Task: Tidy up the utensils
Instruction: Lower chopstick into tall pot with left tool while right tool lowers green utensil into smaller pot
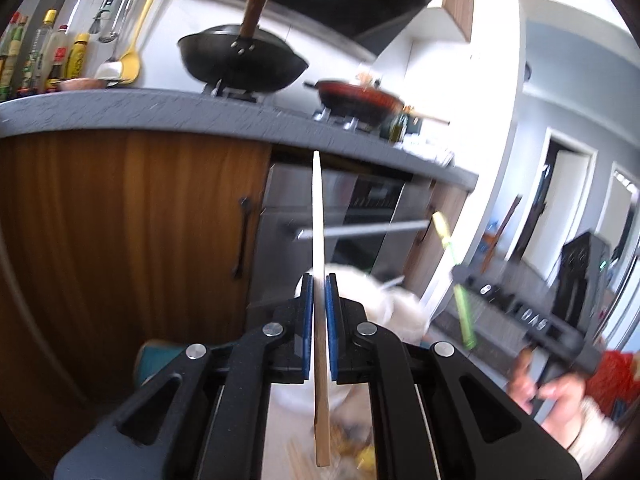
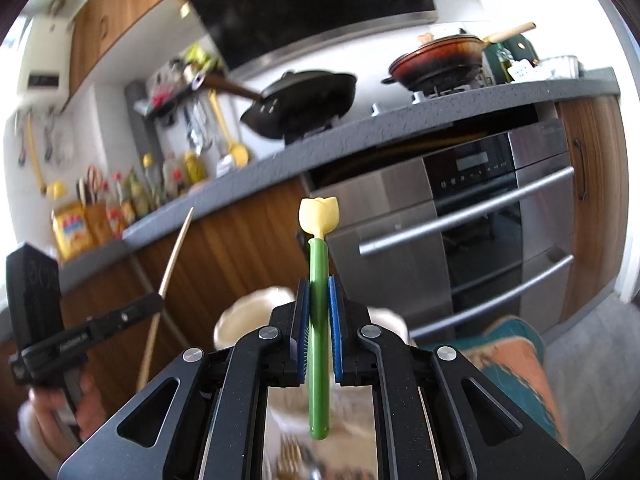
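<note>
My left gripper point(image 1: 319, 280) is shut on a wooden chopstick point(image 1: 318, 216) that points up between the blue pads; it also shows in the right wrist view point(image 2: 173, 260). My right gripper point(image 2: 319, 284) is shut on a green-handled utensil with a yellow tulip-shaped top point(image 2: 319, 216); it also shows in the left wrist view point(image 1: 456, 276). Both are held in the air above a blurred white holder point(image 1: 384, 304), which also shows in the right wrist view point(image 2: 248, 312). Blurred loose utensils point(image 2: 296, 456) lie below the right gripper.
A grey kitchen counter point(image 1: 120, 112) carries a black wok point(image 1: 240, 60), a red pan point(image 1: 360, 98) and sauce bottles point(image 1: 52, 52). Below are wooden cabinet doors point(image 1: 120, 220) and a steel oven point(image 2: 480, 216). A teal and orange cushion point(image 2: 516, 368) lies at right.
</note>
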`<action>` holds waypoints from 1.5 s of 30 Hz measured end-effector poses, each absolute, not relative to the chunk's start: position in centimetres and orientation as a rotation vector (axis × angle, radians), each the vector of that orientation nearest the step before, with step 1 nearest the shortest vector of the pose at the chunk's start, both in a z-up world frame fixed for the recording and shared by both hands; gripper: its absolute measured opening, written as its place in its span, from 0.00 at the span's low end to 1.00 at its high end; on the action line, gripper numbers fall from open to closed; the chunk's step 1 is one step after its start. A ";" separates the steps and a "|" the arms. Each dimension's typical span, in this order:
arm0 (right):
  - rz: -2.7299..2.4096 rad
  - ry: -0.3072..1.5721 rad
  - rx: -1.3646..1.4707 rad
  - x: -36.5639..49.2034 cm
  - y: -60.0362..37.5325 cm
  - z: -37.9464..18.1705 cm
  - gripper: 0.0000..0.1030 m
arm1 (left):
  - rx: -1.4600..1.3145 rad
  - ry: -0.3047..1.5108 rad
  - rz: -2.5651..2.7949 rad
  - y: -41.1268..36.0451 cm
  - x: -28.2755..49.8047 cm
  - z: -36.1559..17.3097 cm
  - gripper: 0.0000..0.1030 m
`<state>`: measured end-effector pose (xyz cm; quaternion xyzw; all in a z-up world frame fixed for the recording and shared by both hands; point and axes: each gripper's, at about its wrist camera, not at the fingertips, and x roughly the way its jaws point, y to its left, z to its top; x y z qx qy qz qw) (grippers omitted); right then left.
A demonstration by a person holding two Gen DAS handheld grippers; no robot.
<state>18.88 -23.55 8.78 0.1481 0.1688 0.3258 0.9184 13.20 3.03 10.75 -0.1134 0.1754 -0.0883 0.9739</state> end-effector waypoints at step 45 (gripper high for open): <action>0.548 0.382 0.212 19.9 -23.1 3.8 0.10 | -0.152 0.287 -0.148 1.9 14.3 6.8 0.07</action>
